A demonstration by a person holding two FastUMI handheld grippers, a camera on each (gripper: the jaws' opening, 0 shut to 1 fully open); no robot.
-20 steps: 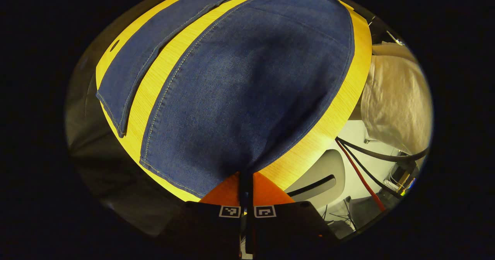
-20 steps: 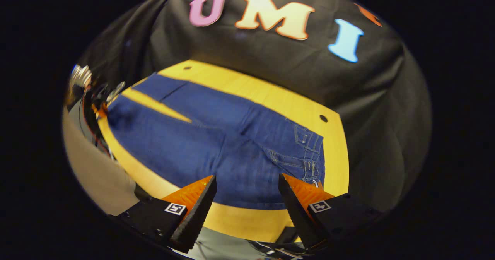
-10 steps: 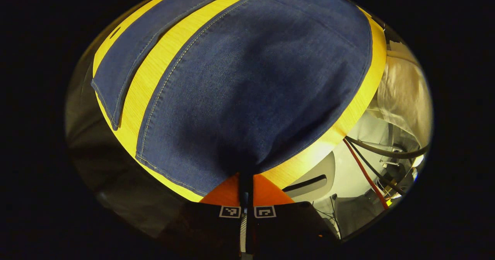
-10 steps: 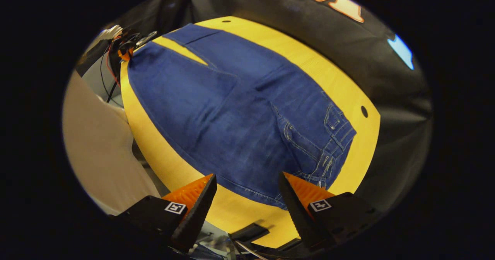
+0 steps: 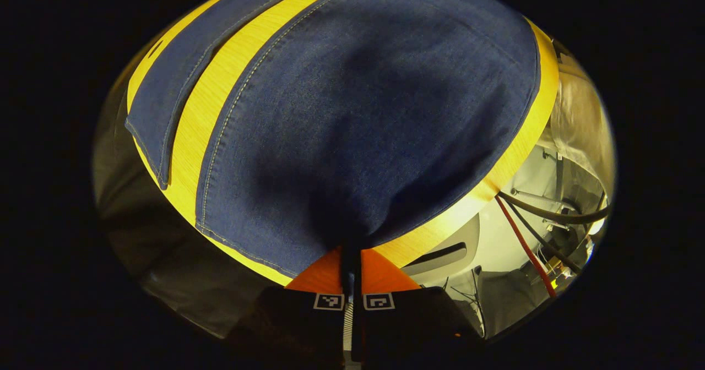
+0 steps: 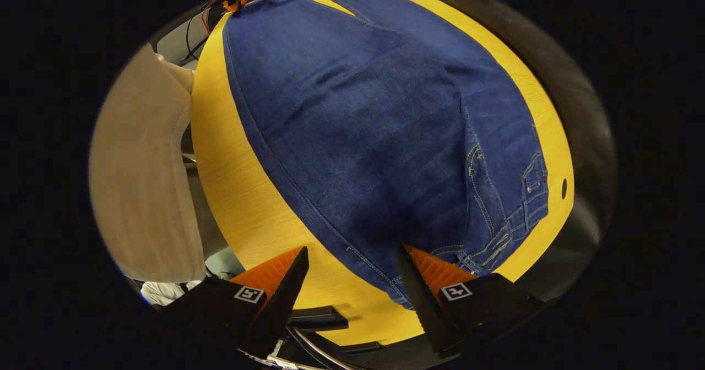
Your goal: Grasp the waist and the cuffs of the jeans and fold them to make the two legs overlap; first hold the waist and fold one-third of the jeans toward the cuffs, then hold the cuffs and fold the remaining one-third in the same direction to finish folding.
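Blue jeans (image 5: 358, 111) lie flat on a yellow wooden table (image 5: 212, 100), legs apart. In the left gripper view my left gripper (image 5: 350, 251) is shut on the cuff corner of the near leg, the cloth rising to the fingers (image 5: 380, 273). The other leg (image 5: 165, 89) lies to the left across a strip of bare table. In the right gripper view the jeans (image 6: 374, 122) spread ahead, the waist (image 6: 512, 227) with belt loops at the right. My right gripper (image 6: 352, 260) is open just above the near waist corner; the jeans' edge passes between its fingers (image 6: 275, 282).
A person in a light garment (image 6: 143, 183) stands by the table's left side in the right gripper view. Cables (image 5: 529, 232) and a grey chair (image 5: 440, 254) sit beyond the table edge in the left gripper view. The far-off left gripper (image 6: 237, 0) shows at the cuff.
My right gripper has come down and forward over the table to the near waist corner, still open. My left gripper keeps its hold on the cuff and has shifted slightly.
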